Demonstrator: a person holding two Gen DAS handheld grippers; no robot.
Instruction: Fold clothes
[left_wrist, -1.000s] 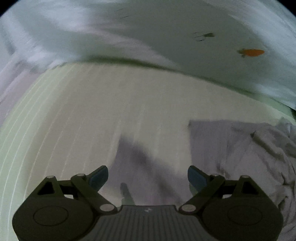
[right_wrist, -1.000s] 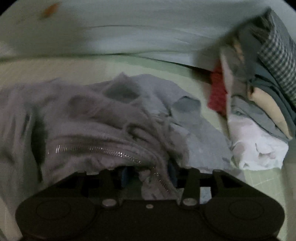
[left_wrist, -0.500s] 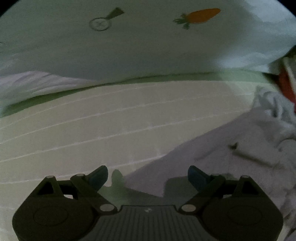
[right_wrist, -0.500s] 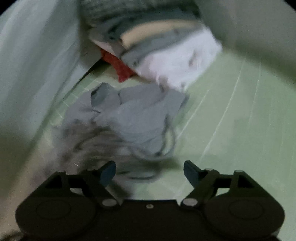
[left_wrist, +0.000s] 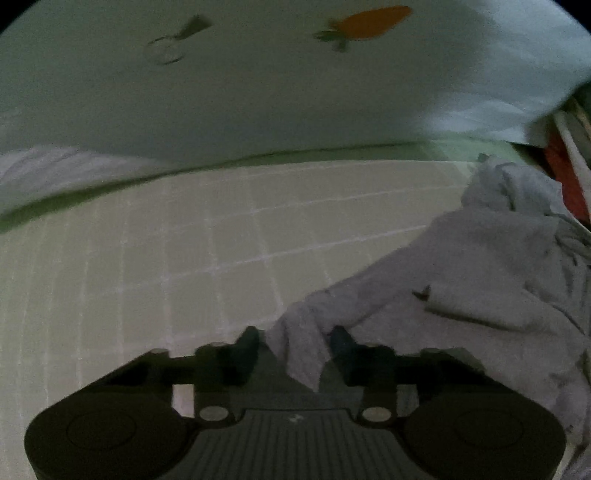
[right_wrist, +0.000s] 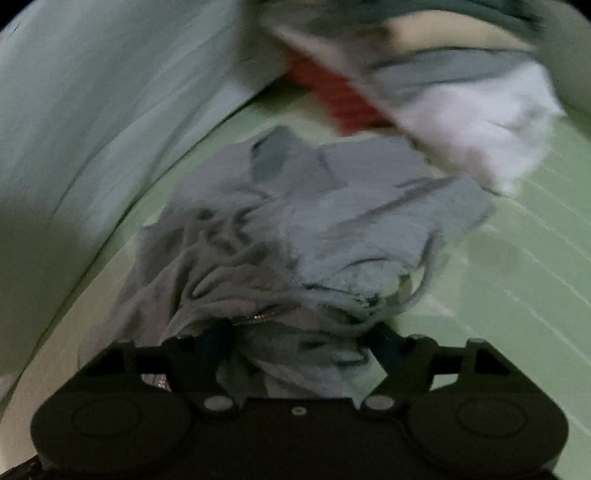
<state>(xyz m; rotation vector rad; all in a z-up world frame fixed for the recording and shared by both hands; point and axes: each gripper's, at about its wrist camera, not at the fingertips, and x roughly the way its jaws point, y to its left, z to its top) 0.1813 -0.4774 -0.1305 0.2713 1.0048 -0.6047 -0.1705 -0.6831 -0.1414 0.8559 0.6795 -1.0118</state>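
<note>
A crumpled grey zip hoodie (left_wrist: 480, 280) lies on the pale green gridded mat (left_wrist: 147, 258). My left gripper (left_wrist: 293, 345) has its jaws partly closed around a fold at the hoodie's left edge. In the right wrist view the hoodie (right_wrist: 295, 229) lies bunched up, with its zipper (right_wrist: 264, 315) and a drawstring showing. My right gripper (right_wrist: 295, 341) has its jaws wide apart, with the hoodie's near part bunched between them. The image is blurred.
A pale sheet with a carrot print (left_wrist: 369, 22) rises behind the mat. A pile of other clothes (right_wrist: 461, 92), grey, white, beige and red, lies at the far right of the hoodie. Bare mat (right_wrist: 517, 295) lies to the hoodie's right.
My left gripper's jaws have closed in from wide open onto the hoodie's edge. My right gripper has moved forward, so the hoodie now lies between its open jaws.
</note>
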